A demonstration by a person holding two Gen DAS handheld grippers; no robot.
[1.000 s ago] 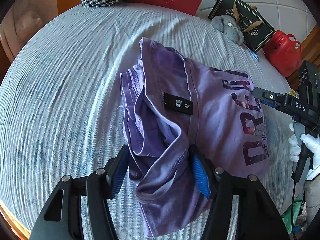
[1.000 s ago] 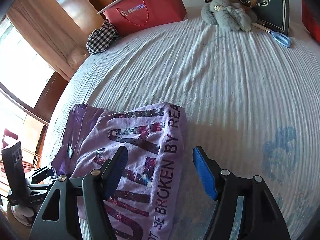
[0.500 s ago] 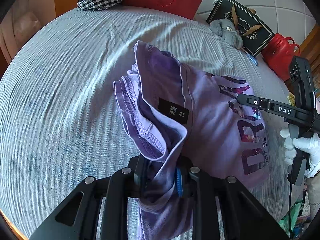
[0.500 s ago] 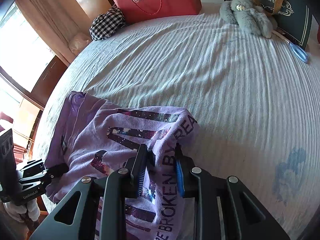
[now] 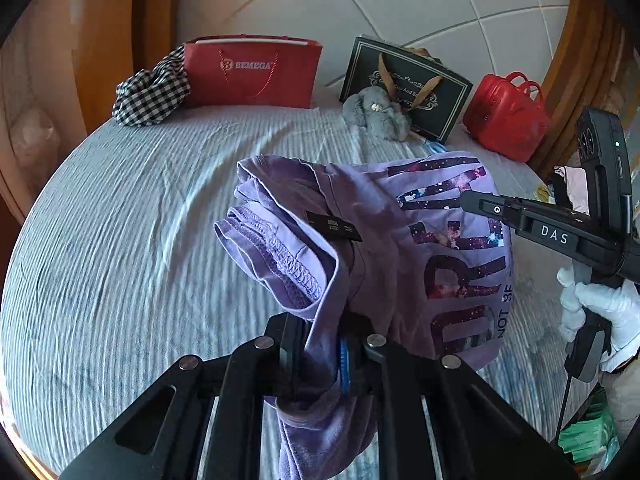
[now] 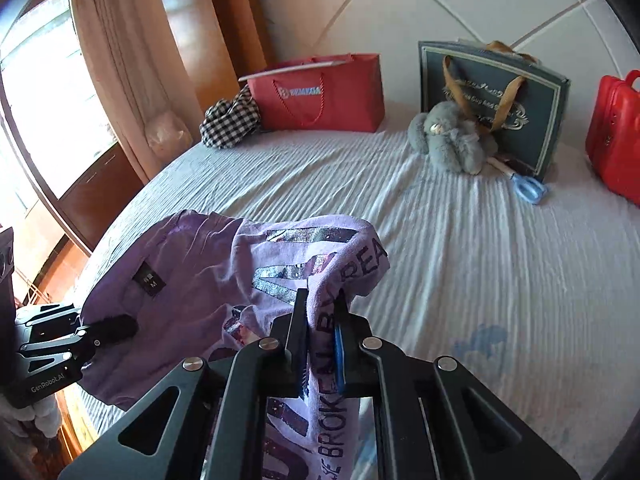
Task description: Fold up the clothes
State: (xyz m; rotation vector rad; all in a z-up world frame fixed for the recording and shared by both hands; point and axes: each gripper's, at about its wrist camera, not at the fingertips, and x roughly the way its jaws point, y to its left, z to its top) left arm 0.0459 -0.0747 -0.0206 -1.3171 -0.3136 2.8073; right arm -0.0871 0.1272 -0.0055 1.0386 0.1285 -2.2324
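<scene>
Where a second ago the left gripper (image 5: 318,354) stood wide open around the bunched hem, its fingers are now pinched tight on the purple T-shirt (image 5: 372,248), which hangs lifted above the bed (image 5: 120,248) instead of lying flat on it. Beyond the shirt, the red bag (image 5: 252,72), checked cloth (image 5: 150,92) and grey plush toy (image 5: 378,118) sit at the head of the bed, and the view has tilted up to show more of them. In the right wrist view, the right gripper (image 6: 320,344), open beside the printed edge earlier, has its fingers clamped on the lettered side of the shirt, raising it off the bed. The blue scissors (image 6: 528,188) lie beyond the shirt, near the plush toy.
</scene>
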